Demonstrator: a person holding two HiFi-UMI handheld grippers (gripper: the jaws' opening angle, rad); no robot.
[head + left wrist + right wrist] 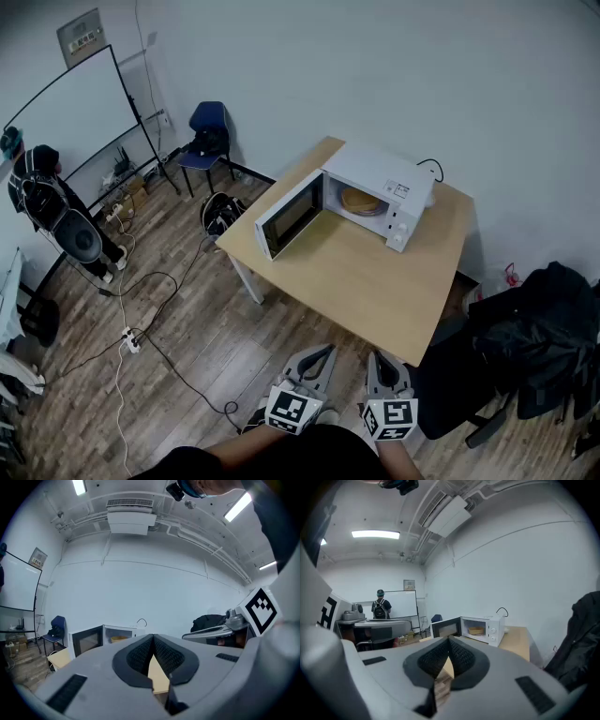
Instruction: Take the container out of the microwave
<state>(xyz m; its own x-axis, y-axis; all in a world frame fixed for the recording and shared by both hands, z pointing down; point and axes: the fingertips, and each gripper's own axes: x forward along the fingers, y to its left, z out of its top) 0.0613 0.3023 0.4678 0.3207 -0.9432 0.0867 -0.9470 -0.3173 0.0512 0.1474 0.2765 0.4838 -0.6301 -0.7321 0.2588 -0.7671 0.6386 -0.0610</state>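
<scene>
Left gripper [319,356] and right gripper [382,361] are held side by side at 6 o'clock in the head view, short of the table's [356,281] near edge. Each has its jaws pressed together, with nothing between them. The microwave [384,183] sits toward the table's far end at 12 o'clock, door [289,216] swung open toward 9 o'clock. The container [359,201], tan and shallow, rests inside the cavity, well apart from both grippers.

The left gripper [323,356] and the right gripper [379,364] are of light grey plastic, each with a white cube of black square markers [289,410] behind its jaws. Black, finely ribbed pads [138,654] line the jaws inside. The person wears a dark garment [281,461].
</scene>
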